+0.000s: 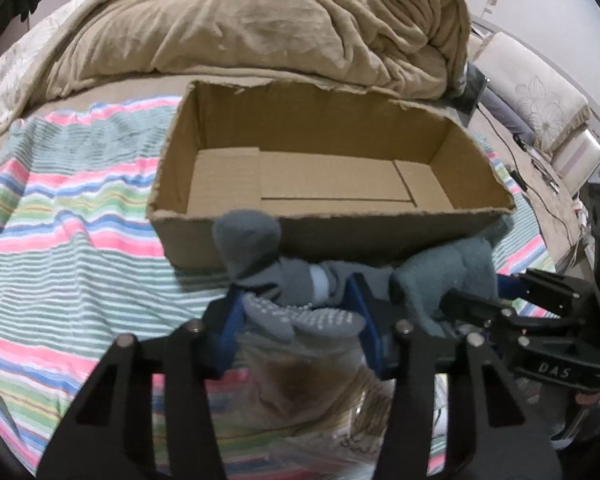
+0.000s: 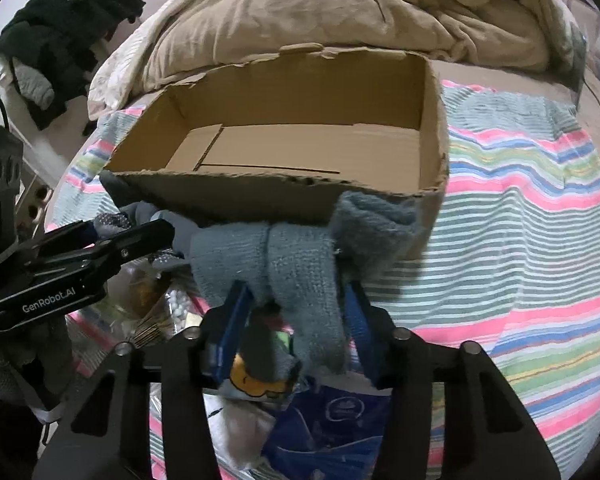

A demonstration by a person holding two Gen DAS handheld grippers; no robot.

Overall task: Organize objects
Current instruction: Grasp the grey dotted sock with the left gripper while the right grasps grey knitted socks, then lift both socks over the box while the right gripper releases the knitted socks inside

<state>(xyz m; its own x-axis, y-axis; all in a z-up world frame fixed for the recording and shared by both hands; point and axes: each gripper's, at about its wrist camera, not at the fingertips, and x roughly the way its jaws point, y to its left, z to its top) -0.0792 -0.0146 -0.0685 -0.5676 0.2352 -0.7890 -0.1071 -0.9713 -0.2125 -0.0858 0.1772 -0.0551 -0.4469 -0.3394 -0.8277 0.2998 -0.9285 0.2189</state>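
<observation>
An open cardboard box (image 1: 380, 236) with nothing in it stands on the striped cloth, just beyond both grippers. My left gripper (image 1: 296, 296) is shut on a grey sock (image 1: 252, 244) with white grip dots on its sole; the toe sticks up against the box's near wall. My right gripper (image 2: 296, 292) is shut on a blue-grey knit sock (image 2: 300, 264) that drapes over its blue fingers (image 2: 236, 308) and touches the box (image 2: 240, 196). In the left wrist view the right gripper (image 1: 540, 300) sits close at the right with the knit sock (image 1: 440, 276).
A striped cloth (image 1: 60, 220) covers the bed, and a rumpled beige duvet (image 1: 260, 20) lies behind the box. Plastic bags (image 2: 320, 420) with packets lie under the grippers. Dark clothes (image 2: 68, 20) are piled far left. Cables and a cushion (image 1: 540, 100) are at the right.
</observation>
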